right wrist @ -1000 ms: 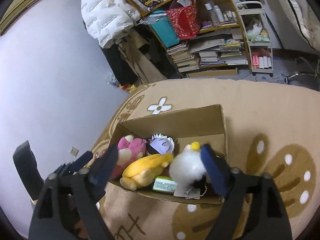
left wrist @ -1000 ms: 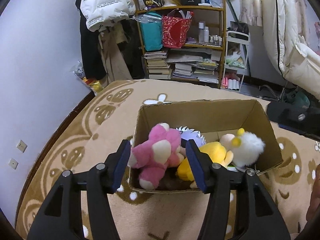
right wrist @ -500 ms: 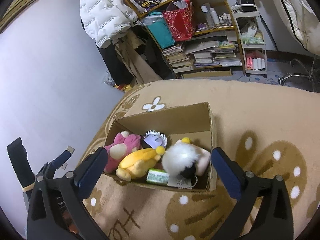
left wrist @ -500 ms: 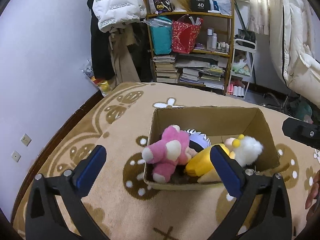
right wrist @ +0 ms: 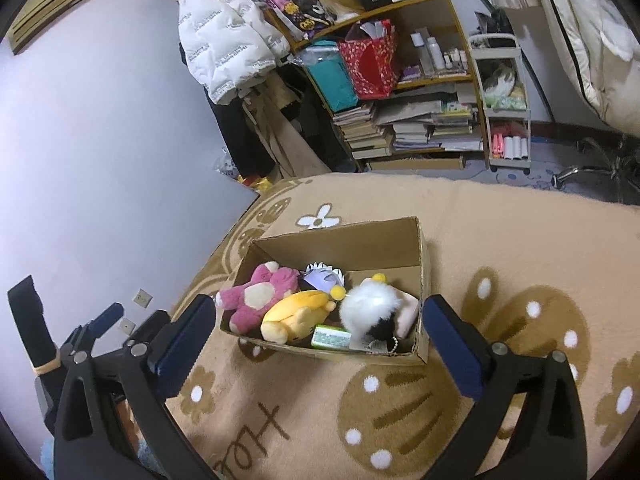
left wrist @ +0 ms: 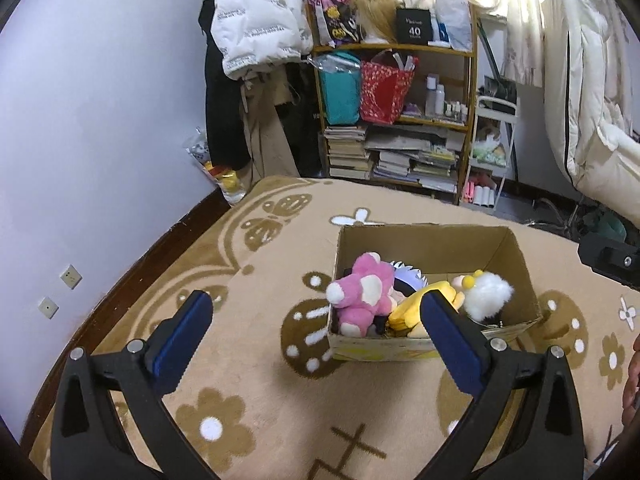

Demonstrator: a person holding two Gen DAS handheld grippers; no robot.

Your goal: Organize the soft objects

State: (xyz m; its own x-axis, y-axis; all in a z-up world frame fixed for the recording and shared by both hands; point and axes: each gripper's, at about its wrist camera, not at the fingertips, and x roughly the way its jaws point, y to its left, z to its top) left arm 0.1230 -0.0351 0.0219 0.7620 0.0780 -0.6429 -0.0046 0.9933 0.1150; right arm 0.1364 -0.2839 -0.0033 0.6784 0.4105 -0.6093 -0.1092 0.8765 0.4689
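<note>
A cardboard box (left wrist: 436, 248) of soft toys sits on a tan rug (left wrist: 248, 360) patterned with brown flowers and white dots, seen from two hand-held grippers that hover above its near side. The left gripper (left wrist: 316, 332) has its blue-padded jaws spread wide with nothing between them; its right finger overlaps the box's near wall in the view, without clear contact. The right gripper (right wrist: 318, 338) is likewise fully released and empty, its fingers framing the box's near corners from above.

Inside the box, a pink plush (right wrist: 256, 296) with cream patches lies at the left end, its limbs leaning over the rim. Just beside it lies a yellow plush (right wrist: 296, 312), and behind the two a purple-and-white toy (right wrist: 322, 276) shows only in part. A white fluffy toy (right wrist: 370, 306) with small yellow bobbles fills the right half, touching the yellow plush. In front of it a small green packet (right wrist: 330, 336) lies against the near wall, with a bead chain (right wrist: 394, 344) next to it.

Beyond the rug, a wooden shelf (left wrist: 468, 92) holds stacked books (left wrist: 348, 152), a teal bag (left wrist: 340, 88) and a red bag (left wrist: 386, 88). A white puffer jacket (left wrist: 256, 20) hangs to the left of the shelf. In the right wrist view the left gripper appears at lower left, near the lilac wall (right wrist: 100, 140).
</note>
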